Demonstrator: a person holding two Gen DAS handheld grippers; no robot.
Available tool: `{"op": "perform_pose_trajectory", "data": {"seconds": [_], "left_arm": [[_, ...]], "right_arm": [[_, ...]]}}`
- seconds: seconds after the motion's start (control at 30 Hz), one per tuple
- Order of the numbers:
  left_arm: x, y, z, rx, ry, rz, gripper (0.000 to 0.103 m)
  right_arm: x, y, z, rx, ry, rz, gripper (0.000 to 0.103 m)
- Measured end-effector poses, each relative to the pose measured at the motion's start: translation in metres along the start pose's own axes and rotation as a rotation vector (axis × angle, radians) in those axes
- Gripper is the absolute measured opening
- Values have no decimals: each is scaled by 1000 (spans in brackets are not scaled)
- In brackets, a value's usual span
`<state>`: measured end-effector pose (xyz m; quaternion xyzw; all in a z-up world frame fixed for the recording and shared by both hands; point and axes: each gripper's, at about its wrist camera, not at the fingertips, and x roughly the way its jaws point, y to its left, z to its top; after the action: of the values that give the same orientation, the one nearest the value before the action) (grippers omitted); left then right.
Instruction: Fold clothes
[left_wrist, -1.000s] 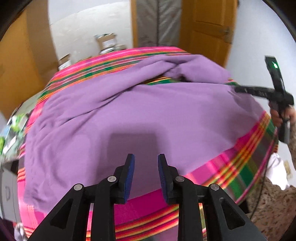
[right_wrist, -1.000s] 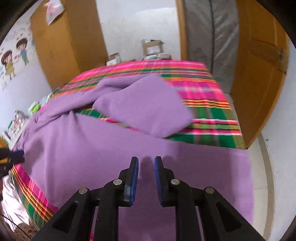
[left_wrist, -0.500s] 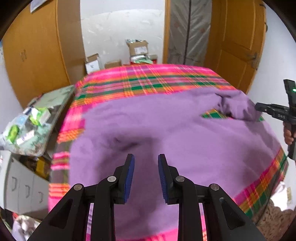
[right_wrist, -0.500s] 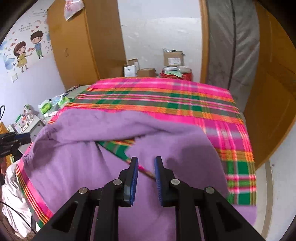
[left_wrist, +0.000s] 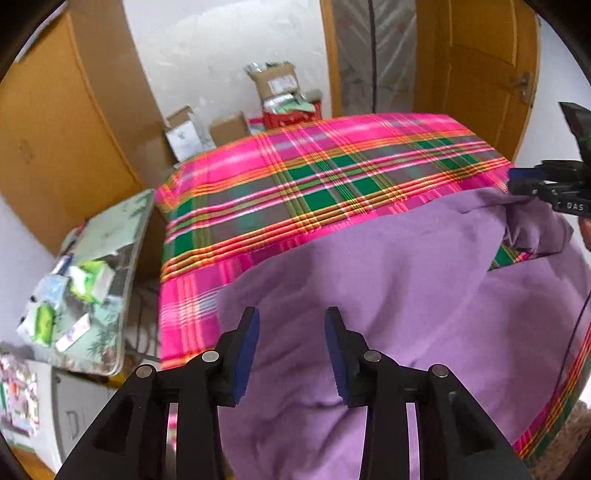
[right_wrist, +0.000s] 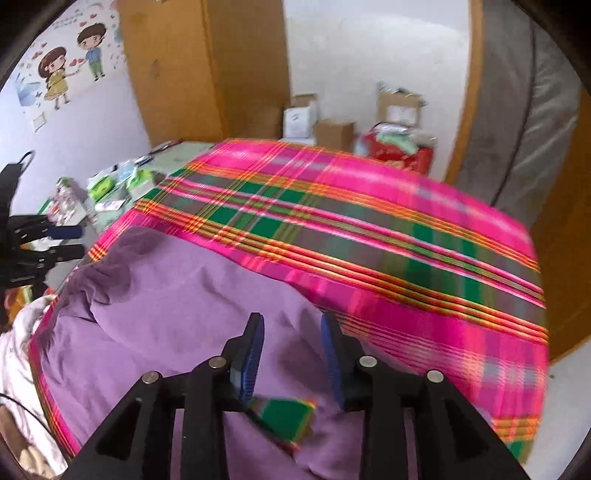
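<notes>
With both tools, left (left_wrist: 291, 345) and right (right_wrist: 291, 350), opening and empty above the purple garment (left_wrist: 388, 295) on the bed (left_wrist: 332, 177), I judged flattening it came first.

Soft matt purple cloth garment (left_wrist: 388, 295) lies on a smooth, faintly glossy woven plaid bedcover (left_wrist: 314, 184).
</notes>
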<state>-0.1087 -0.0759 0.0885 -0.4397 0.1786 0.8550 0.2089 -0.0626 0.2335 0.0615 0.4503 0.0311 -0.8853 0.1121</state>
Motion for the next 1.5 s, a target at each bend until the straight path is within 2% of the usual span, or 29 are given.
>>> {"op": "perform_pose_trajectory", "data": {"seconds": [0.1,0.3,0.67,0.8,0.87,0.93,1.0,1.03,1.13,1.23,1.5], "left_arm": [[25,-1,11,81,31,12,38],[66,-3,22,211,107,56,38],[103,6,25,244,163,-7,38],[106,10,26,232,148,-33,38],[106,11,26,221,143,-44,38],[105,10,25,219,133,-48,38],[105,11,25,210,127,-56,38],[106,13,25,203,126,-63,36],[105,10,23,201,124,-76,7],[104,3,21,238,108,-33,7],[95,22,29,149,56,25,3]], "right_arm": [[23,11,9,-79,36,-7,39],[58,15,24,-119,97,23,44],[93,12,30,-151,201,113,45],[104,18,25,-181,247,129,45],[104,20,24,-186,239,129,42],[103,21,25,-193,233,126,19],[102,23,27,-205,219,110,6],[102,24,28,-211,211,102,3],[95,25,34,-220,166,78,3],[87,23,45,-196,108,60,3],[87,23,73,-166,19,7,3]]}}
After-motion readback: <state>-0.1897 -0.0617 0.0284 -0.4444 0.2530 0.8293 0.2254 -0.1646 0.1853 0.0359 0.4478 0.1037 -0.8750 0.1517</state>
